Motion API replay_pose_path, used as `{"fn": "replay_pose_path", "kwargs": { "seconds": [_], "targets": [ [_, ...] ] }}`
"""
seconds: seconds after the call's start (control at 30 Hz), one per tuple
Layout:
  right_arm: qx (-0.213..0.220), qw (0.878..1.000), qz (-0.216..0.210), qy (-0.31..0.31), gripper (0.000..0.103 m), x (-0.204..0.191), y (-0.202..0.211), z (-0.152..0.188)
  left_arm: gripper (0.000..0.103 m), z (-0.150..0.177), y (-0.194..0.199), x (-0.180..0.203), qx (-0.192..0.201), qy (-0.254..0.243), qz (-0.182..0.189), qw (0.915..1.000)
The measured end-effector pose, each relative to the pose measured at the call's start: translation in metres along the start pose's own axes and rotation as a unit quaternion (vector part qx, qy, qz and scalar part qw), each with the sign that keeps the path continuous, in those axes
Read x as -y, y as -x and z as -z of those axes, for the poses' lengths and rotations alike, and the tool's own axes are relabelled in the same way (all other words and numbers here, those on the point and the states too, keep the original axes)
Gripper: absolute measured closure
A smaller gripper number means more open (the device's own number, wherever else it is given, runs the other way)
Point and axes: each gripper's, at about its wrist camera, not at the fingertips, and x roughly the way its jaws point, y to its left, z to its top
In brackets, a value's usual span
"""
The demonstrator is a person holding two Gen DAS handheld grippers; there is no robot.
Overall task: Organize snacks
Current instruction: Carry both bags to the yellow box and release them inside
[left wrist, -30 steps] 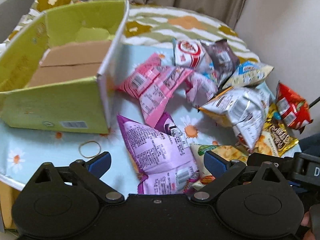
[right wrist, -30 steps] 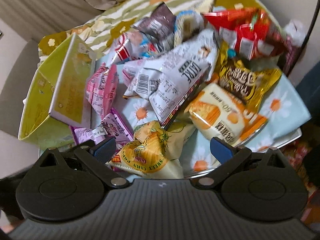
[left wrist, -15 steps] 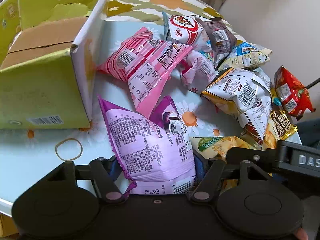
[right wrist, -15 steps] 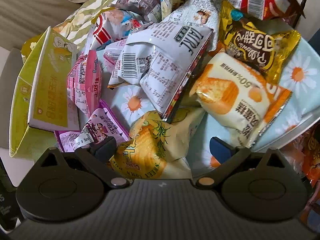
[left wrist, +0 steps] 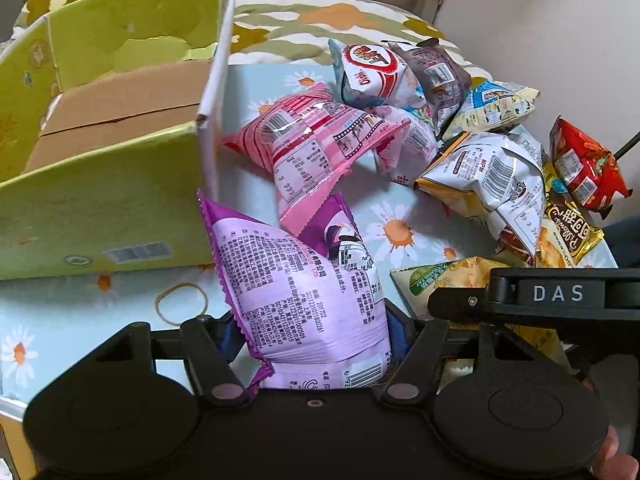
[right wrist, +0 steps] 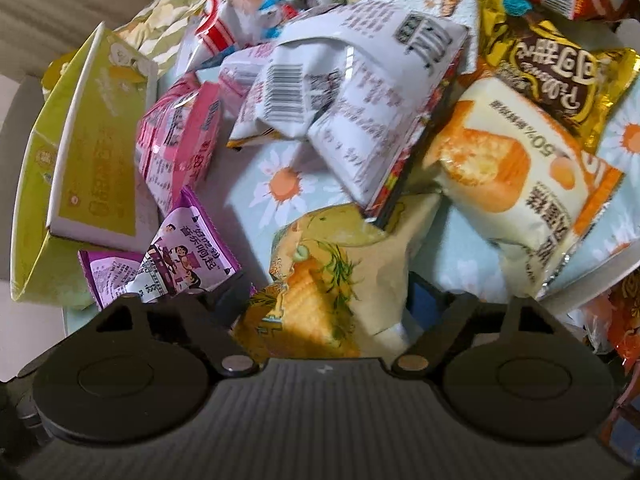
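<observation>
In the left wrist view, our left gripper, jaws just closed, is clamping the purple snack bag on the near table, right of the green box, which is showing only bare cardboard inside.

In the right wrist view, our right gripper is closing, jaws apart, around the yellow corn snack bag.

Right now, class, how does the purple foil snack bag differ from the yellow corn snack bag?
The purple foil snack bag is gripped in the left gripper; the yellow corn snack bag sits between the right gripper's jaws, which have just been closing. Purple shows its printed back; yellow shows corn pictures. Both are sealed packets.
</observation>
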Motion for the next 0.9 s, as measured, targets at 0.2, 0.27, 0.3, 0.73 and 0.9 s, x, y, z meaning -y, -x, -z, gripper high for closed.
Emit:
{"fn": "replay_pose_path", "kwargs": {
  "seconds": [0.2,0.27,0.3,0.73,0.9],
  "targets": [
    [0.002,1.0,-0.002,0.026,0.019,-0.01,0.005,0.002,0.033,0.006,0.015,0.0,0.017,0.001,-0.013,0.9998],
    [0.004,0.999,-0.008,0.032,0.019,-0.013,0.007,0.003,0.033,0.007,0.02,0.002,0.024,0.0,-0.018,0.9995],
    [0.007,0.999,-0.011,0.036,0.02,-0.014,0.009,0.004,0.033,0.008,0.023,0.003,0.028,0.0,-0.022,0.9994],
    [0.018,0.99,-0.062,0.128,0.021,-0.043,0.049,0.01,0.033,0.022,0.086,0.01,0.095,0.021,-0.092,0.991],
    [0.036,0.978,-0.091,0.184,0.021,-0.063,0.071,0.01,0.033,0.023,0.118,0.008,0.129,0.057,-0.118,0.9829]
  ]
}}
